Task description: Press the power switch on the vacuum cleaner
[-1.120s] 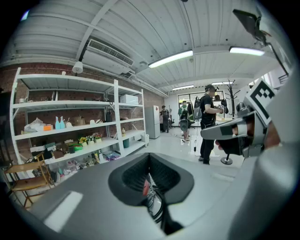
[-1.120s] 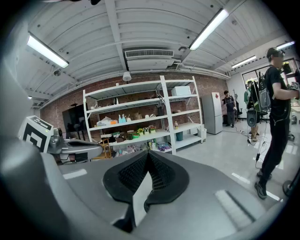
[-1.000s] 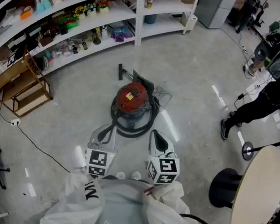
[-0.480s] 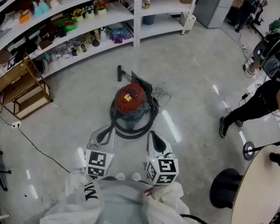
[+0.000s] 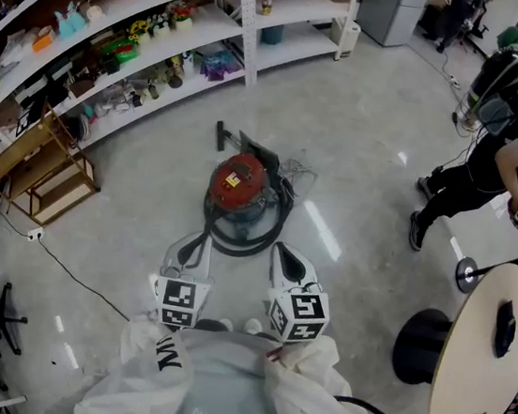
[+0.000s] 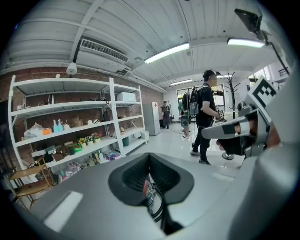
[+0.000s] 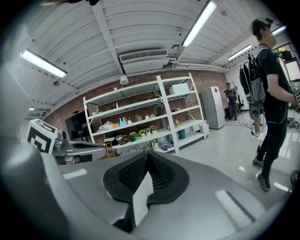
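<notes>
A wide, pale, glossy floor [image 5: 362, 139] fills the head view, seen from steeply above. Long white shelves [image 5: 148, 40] crowded with small colourful items curve along the upper left. At the lower right stands a round, light-topped table [image 5: 469, 371] on a black pedestal, with a small dark object lying on it. At the far right a person in black clothes [image 5: 506, 163] wearing a backpack stands on the floor, well apart from everything else. A low wooden rack [image 5: 42, 163] sits in front of the shelves at the left, and a thin dark cable [image 5: 71, 271] trails over the floor below it. Near the middle of the floor sits the vacuum cleaner [image 5: 238, 184], a round canister with a red top, its black hose [image 5: 241, 237] looped around the near side of its base. Just this side of the hose, at the bottom centre, the wearer in a white suit [image 5: 215, 394] holds both tools low and side by side, pointing toward the vacuum without touching it. The left gripper [image 5: 200, 241] has its fingers pressed together with nothing between them, the black pads meeting at the tip in its own view [image 6: 149, 155]. The right gripper [image 5: 282, 250] is the same, its fingers closed on nothing [image 7: 148, 153].
</notes>
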The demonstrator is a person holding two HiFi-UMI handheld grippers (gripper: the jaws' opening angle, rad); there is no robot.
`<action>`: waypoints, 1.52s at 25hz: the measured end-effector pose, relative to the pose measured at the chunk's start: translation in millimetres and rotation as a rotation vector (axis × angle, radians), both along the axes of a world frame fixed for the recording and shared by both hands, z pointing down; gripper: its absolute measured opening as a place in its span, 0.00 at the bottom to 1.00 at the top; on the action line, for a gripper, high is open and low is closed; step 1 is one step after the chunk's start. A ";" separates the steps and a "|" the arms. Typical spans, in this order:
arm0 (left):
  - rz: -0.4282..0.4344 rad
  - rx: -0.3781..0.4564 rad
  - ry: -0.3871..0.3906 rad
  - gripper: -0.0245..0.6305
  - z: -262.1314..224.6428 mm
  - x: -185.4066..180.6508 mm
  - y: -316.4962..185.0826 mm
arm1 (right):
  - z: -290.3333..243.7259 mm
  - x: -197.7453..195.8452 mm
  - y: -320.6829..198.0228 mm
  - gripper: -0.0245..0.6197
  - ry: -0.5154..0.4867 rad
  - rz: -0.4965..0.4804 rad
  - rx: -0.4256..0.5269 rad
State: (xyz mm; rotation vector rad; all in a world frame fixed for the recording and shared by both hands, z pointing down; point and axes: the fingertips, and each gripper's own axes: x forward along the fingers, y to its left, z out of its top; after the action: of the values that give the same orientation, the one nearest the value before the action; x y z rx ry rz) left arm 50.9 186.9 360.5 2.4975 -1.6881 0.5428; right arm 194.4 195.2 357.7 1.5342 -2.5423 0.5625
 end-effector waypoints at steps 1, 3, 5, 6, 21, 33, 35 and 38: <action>0.001 -0.001 -0.002 0.04 -0.7 1.6 -0.1 | 0.2 1.3 0.1 0.04 -0.002 0.000 -0.002; 0.002 -0.004 -0.008 0.04 -0.7 4.1 0.5 | 0.9 3.3 0.1 0.04 -0.007 -0.002 -0.004; 0.001 -0.004 -0.013 0.04 -0.9 6.1 0.4 | 1.6 5.3 -0.8 0.04 -0.010 -0.004 -0.005; 0.000 -0.003 -0.013 0.04 -1.4 7.0 0.0 | 2.1 6.4 -1.5 0.04 -0.011 -0.004 -0.005; -0.018 -0.024 0.013 0.04 17.1 -13.4 -20.7 | 18.3 -13.2 -24.3 0.04 0.017 -0.021 -0.032; -0.010 -0.031 0.045 0.04 20.6 -64.9 -75.8 | 20.0 -59.8 -69.1 0.04 0.050 0.002 -0.049; -0.009 -0.031 0.050 0.04 21.1 -72.6 -84.6 | 19.3 -67.3 -77.4 0.04 0.055 0.003 -0.048; -0.009 -0.031 0.057 0.04 20.4 -84.3 -96.7 | 17.8 -78.7 -88.7 0.04 0.063 0.003 -0.048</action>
State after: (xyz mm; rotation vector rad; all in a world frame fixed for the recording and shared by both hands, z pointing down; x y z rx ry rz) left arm -33.4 90.3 380.9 2.4584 -1.6566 0.4891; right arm 115.7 106.5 375.4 1.5156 -2.4619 0.5625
